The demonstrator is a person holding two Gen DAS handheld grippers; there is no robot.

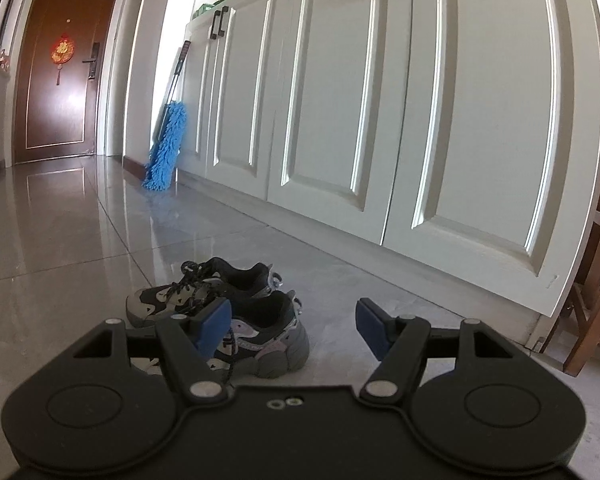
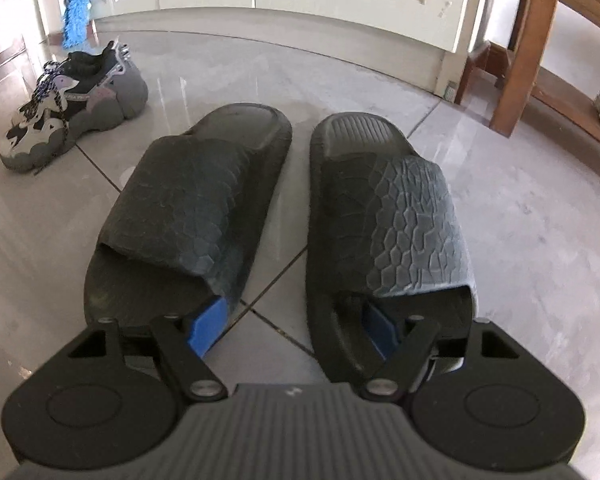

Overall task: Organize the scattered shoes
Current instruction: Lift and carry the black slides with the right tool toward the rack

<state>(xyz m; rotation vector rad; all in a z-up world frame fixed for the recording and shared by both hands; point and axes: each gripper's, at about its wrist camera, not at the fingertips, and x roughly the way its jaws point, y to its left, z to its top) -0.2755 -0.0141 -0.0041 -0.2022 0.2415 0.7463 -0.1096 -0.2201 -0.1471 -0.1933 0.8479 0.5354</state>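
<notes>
With the right gripper (image 2: 296, 326) spread wide, one finger by each slipper (image 2: 188, 208) (side by side), closing could shove them askew; the left gripper (image 1: 294, 326) hangs released short of the sneakers (image 1: 220, 304)

The left gripper (image 1: 293, 325) is built of matte black plastic: a flat body with two round discs at its outer corners, a pair of angled black link arms pinned by silver rivets, and two small screws set in the middle of the body. Its fingers (image 1: 212, 326) end in blue pads. The right gripper (image 2: 294, 330) has the same black discs, link arms, silver rivets and blue pads (image 2: 206, 330), but its central body is a grey ribbed plate bearing a small white mark.
</notes>
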